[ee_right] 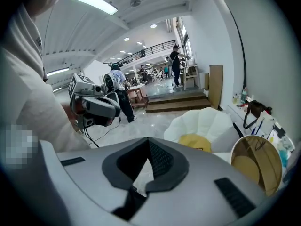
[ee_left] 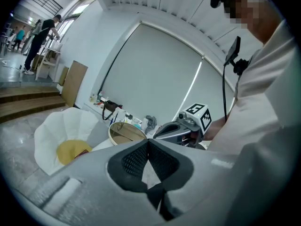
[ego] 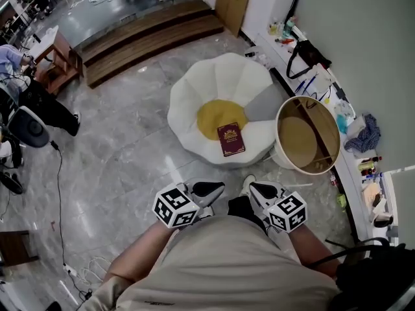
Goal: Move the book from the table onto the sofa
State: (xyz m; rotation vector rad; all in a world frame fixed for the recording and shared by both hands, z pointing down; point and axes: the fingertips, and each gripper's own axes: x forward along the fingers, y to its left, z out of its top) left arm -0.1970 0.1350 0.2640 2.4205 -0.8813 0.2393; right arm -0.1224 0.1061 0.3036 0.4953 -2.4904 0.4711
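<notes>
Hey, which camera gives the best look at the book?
The head view: the book lies whole, cover up, on the sofa. The left gripper view catches only a red corner of it, and the right gripper view shows at most a sliver.

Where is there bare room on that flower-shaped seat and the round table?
On the sofa, the white petals left of and behind the yellow cushion are bare; the book lies at that cushion's near right edge. The round table looks bare. The ledge along the wall is crowded.
</notes>
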